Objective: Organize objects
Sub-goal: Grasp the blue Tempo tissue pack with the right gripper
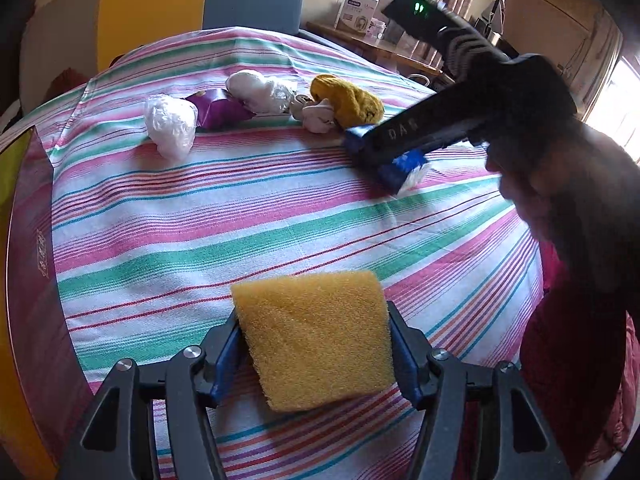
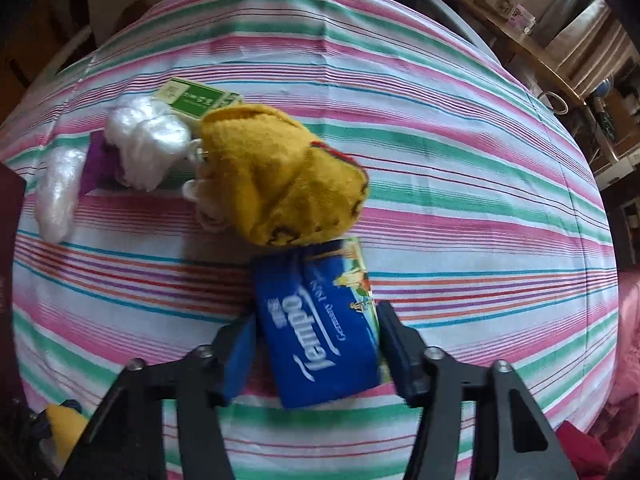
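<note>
While a small pile already sits at the far side of the striped tabletop (image 1: 280, 208), your left gripper (image 1: 316, 356) fingers clasp the yellow sponge (image 1: 316, 336), and your right gripper (image 2: 316, 354) brackets the blue tissue pack (image 2: 320, 332) beside the pile; both still need placing.

"Tempo" and "Germany" on blue tissue pack (image 2: 320, 328), "DA" on right gripper (image 1: 394, 160)

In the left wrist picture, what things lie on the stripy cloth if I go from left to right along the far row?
White plastic bag → purple wrapper → white crumpled bundle → small white toy → mustard plush → blue tissue pack, with the right gripper around it.
</note>
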A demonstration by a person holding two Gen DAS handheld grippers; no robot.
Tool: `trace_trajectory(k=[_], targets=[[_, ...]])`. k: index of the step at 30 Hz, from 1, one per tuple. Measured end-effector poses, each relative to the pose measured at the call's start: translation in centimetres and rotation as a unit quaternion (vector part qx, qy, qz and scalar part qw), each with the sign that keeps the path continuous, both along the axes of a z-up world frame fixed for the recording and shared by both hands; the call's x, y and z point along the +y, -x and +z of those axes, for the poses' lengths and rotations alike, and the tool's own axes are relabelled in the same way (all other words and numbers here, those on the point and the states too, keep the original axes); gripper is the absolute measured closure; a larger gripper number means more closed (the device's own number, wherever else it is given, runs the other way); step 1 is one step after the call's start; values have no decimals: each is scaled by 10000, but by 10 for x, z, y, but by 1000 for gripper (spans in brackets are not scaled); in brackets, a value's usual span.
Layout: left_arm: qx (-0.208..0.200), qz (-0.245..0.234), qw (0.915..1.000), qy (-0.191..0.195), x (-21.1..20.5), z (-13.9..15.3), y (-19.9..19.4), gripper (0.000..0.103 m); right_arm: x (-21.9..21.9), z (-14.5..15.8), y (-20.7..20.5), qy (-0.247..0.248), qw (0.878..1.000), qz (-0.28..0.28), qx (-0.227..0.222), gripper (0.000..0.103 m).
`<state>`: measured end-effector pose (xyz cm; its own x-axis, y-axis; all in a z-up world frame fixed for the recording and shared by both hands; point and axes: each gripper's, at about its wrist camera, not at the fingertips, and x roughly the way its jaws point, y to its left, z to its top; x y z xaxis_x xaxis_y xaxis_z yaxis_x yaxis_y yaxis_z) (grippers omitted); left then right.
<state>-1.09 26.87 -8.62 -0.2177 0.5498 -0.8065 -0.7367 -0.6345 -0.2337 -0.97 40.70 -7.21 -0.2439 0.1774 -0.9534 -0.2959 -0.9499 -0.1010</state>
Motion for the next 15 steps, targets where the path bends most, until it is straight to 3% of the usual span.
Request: trace_trajectory(k=[5,11,15], targets=[[26,11,10000,-52,-1,-1,-2,38,-46,-7,-16,593,9963,627,43,50],[128,66,9999,18,3,-1,-7,39,-33,-9,-23,951,9942,462,199,46],[126,96,9999,69,4,2,-11,42,-30,-9,-25,939,9942,463,236,43]])
